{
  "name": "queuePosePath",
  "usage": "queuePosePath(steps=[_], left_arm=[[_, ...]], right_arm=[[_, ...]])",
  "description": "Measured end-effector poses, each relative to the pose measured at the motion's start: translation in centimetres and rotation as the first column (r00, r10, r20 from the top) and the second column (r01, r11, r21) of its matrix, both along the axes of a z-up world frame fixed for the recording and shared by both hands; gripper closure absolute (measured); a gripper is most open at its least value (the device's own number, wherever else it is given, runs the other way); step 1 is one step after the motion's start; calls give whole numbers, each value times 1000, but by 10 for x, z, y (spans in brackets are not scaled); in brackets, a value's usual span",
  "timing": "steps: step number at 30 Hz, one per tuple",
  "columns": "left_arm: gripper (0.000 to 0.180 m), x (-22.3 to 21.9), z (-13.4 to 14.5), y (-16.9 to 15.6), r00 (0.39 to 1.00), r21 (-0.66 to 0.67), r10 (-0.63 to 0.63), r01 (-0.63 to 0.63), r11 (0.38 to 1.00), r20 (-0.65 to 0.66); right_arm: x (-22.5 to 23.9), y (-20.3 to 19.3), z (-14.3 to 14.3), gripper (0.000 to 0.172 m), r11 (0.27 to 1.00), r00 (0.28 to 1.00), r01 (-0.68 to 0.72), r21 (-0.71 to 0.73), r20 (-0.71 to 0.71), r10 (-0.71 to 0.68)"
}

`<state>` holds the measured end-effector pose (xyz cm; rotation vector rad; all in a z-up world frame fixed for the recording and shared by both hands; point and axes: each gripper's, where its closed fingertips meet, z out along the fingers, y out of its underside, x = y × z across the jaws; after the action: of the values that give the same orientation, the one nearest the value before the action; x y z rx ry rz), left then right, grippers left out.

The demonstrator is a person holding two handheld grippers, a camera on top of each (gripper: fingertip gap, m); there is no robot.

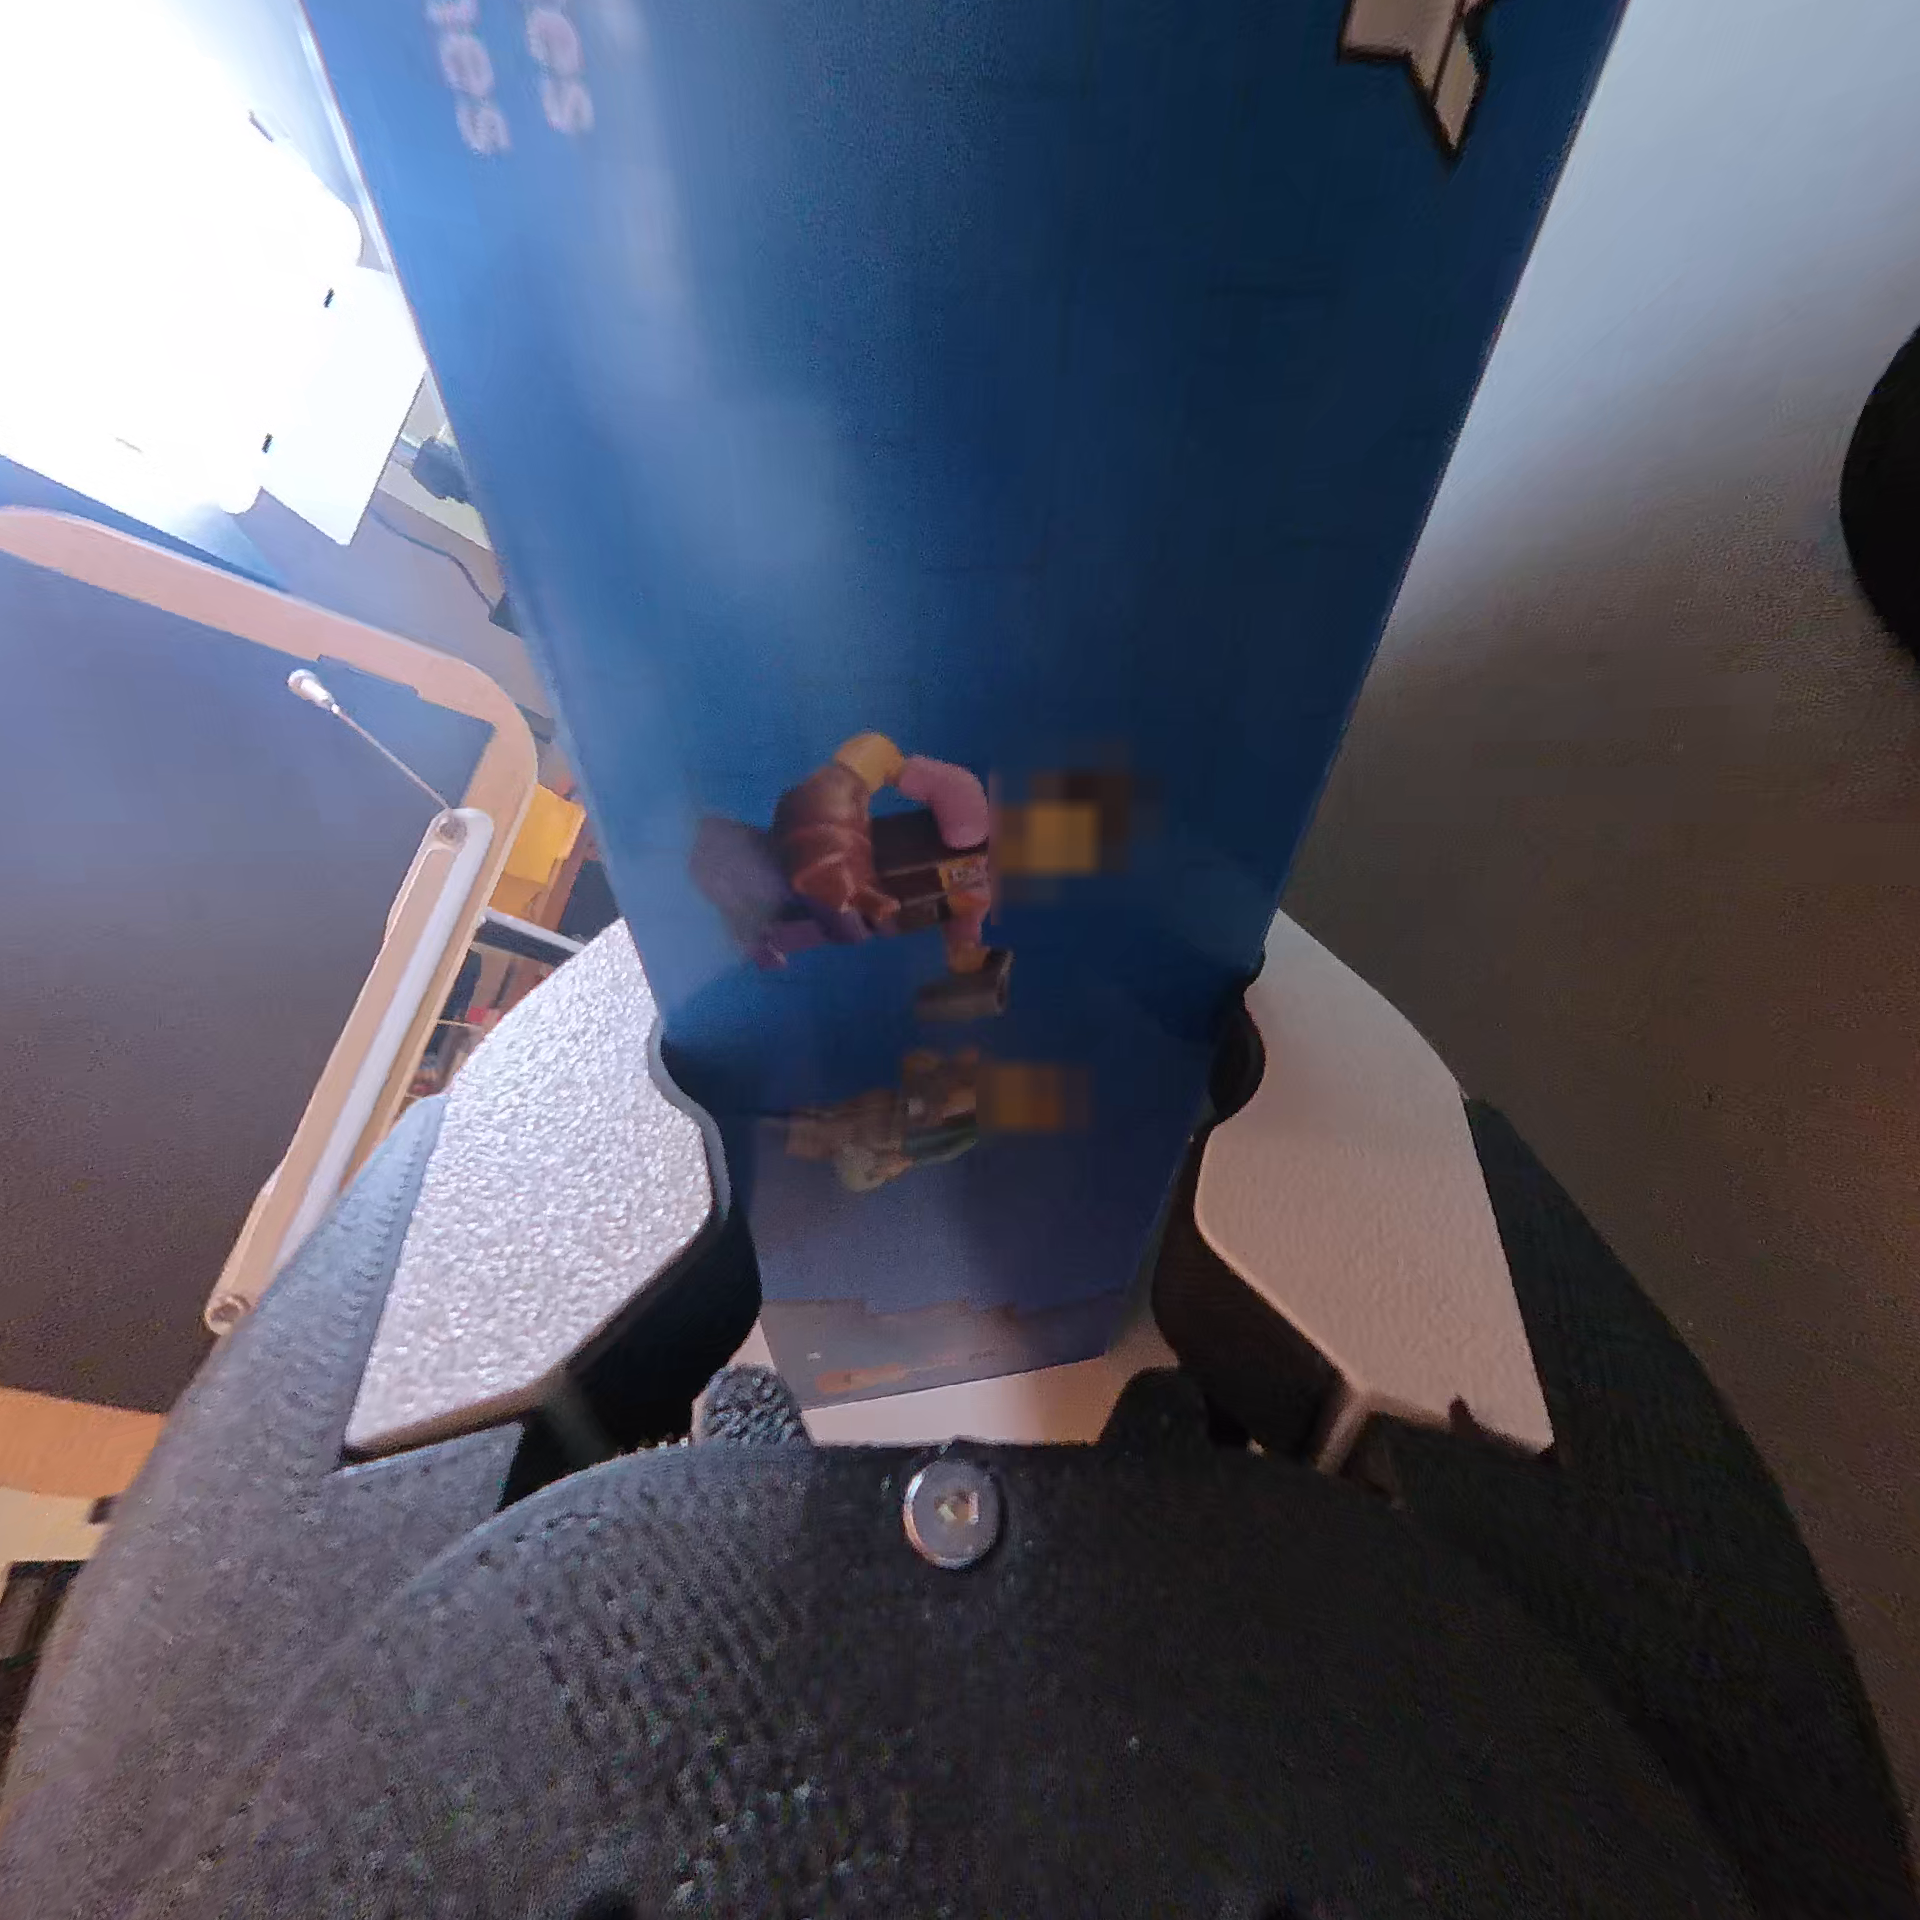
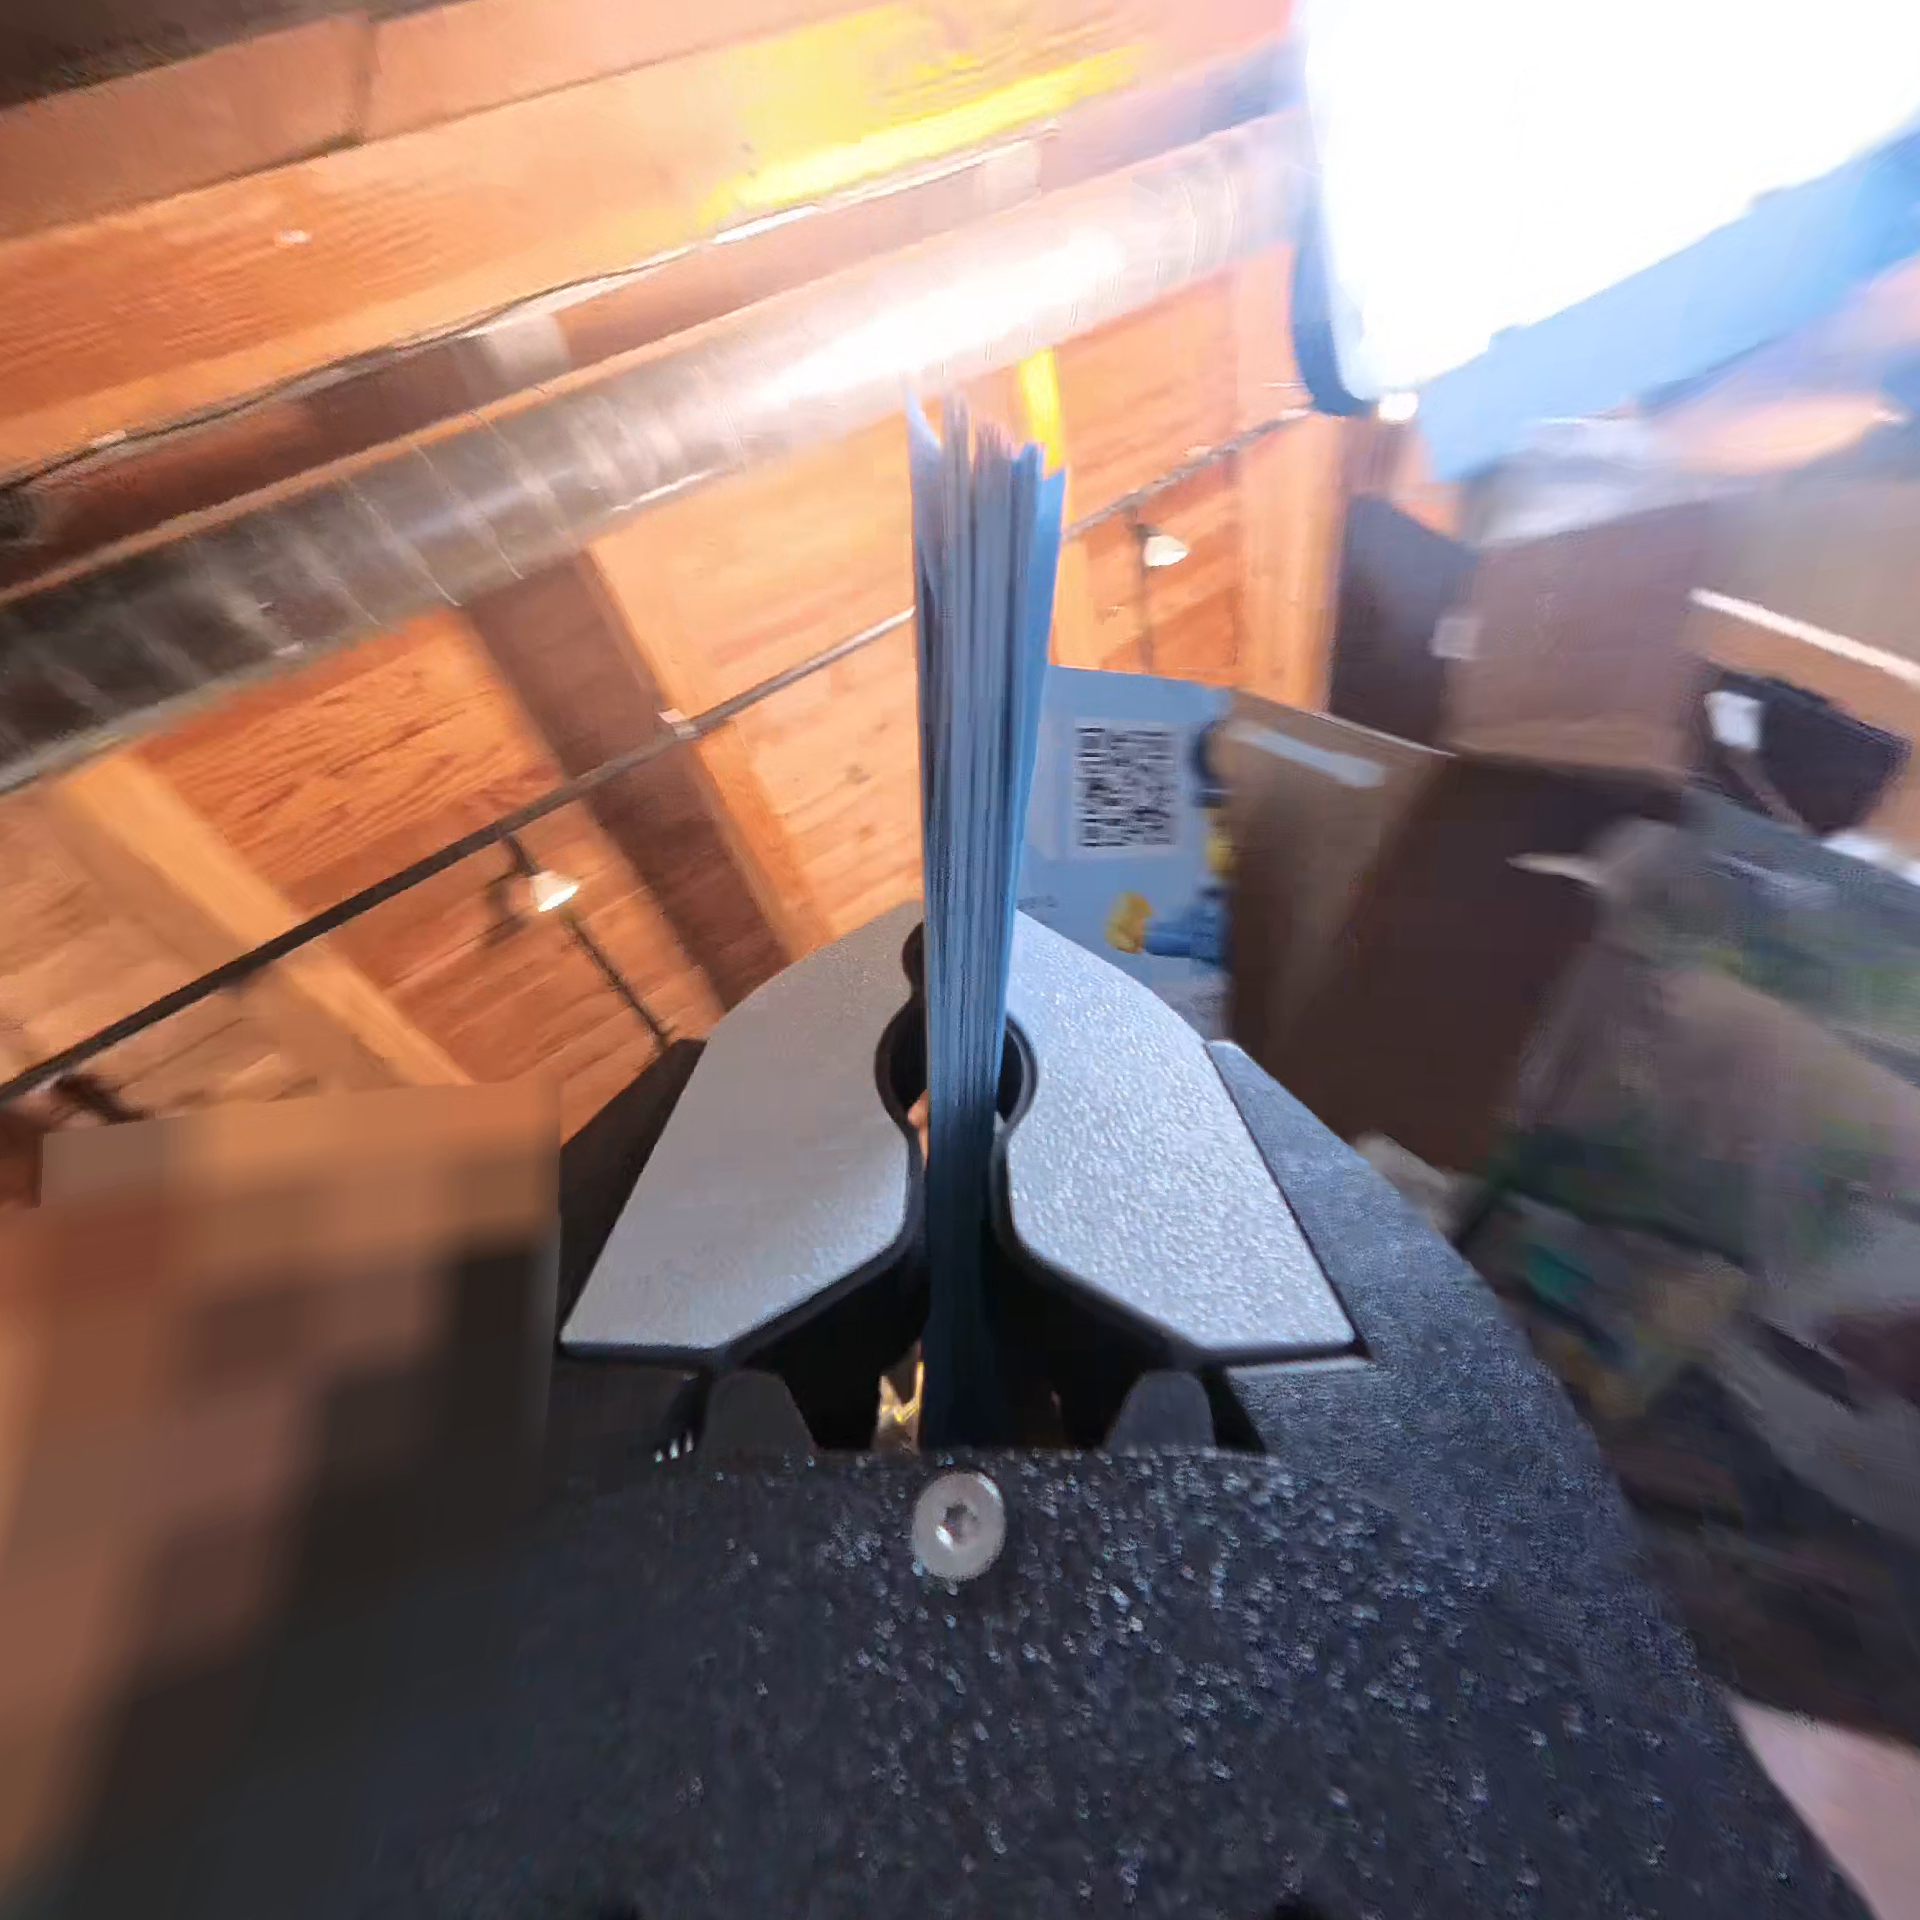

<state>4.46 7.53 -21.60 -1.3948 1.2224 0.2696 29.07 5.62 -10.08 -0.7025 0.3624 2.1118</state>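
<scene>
Two grippers clamped: left gripper (image 1: pixel 956 1049) spans blue box (image 1: pixel 987 468) edges; right gripper (image 2: pixel 961 1039) pinches blue booklet (image 2: pixel 977 727).

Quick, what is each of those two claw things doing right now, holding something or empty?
Left gripper: closed across the width of a blue printed box.
Right gripper: closed on the edge of a thin blue booklet.

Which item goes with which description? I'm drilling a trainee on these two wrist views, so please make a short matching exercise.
Items:
1. wide blue printed box
2. thin blue paper booklet
3. wooden plank ceiling
4. dark panel with pale wooden frame

Descriptions:
A. edge-on, clamped between nearly closed jaws
B. orange-brown, overhead
C. left of the blue box
D. spans wide-set jaws

Pairs: 1-D, 2-A, 3-B, 4-C
</scene>
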Motion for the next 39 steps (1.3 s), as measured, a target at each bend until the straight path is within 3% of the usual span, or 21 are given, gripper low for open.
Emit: queuePosePath(steps=[2, 4, 8, 10, 12, 16, 19, 21, 24, 26, 32, 36, 39], left_arm=[[82, -9, 2, 0, 1000, -13, 8, -8, 1000, 30], [82, -21, -2, 1, 1000, 18, 21, -21, 1000, -16], [82, -41, -6, -3, 997, 49, 52, -49, 998, -65], [81, -49, -8, -6, 994, 61, 58, -52, 997, -89], [81, -53, -11, -10, 991, 83, 51, -41, 996, -121], [81, -56, -12, -14, 991, 112, 54, -39, 993, -126], [82, -62, -18, -17, 982, 139, 53, -28, 990, -180], [82, -62, -22, -21, 979, 144, 47, -18, 989, -201], [83, -63, -23, -23, 977, 152, 31, 2, 988, -212], [83, -66, -21, -23, 982, 142, 21, 7, 990, -190], [83, -80, -19, -29, 985, 120, 2, 19, 993, -173], [83, -84, -18, -33, 984, 107, -13, 32, 994, -176], [83, -86, -16, -37, 988, 94, -25, 40, 995, -155]], right_arm=[[-35, 15, -60, 167, 966, 972, -77, -248, 198, 129], [-62, 6, -100, 167, 923, 901, -112, -368, 355, 251], [-73, -7, -110, 167, 911, 760, -106, -398, 558, 332], [-75, -15, -106, 167, 900, 722, -123, -419, 584, 371], [-78, -18, -96, 167, 890, 750, -132, -435, 543, 377], [-78, -7, -74, 166, 910, 878, -109, -401, 390, 277], [-60, 12, -71, 167, 919, 975, -68, -387, 170, 144], [-59, 21, -75, 167, 923, 981, -41, -382, 160, 110], [-86, 21, -85, 167, 914, 951, -36, -405, 267, 156], [-102, 22, -92, 166, 913, 915, -14, -408, 363, 176], [-129, 14, -104, 164, 943, 669, -50, -330, 690, 277], [-155, -13, -101, 141, 935, 485, -269, -232, 806, 340], [-164, -21, -96, 153, 902, 472, -367, -228, 790, 391]])
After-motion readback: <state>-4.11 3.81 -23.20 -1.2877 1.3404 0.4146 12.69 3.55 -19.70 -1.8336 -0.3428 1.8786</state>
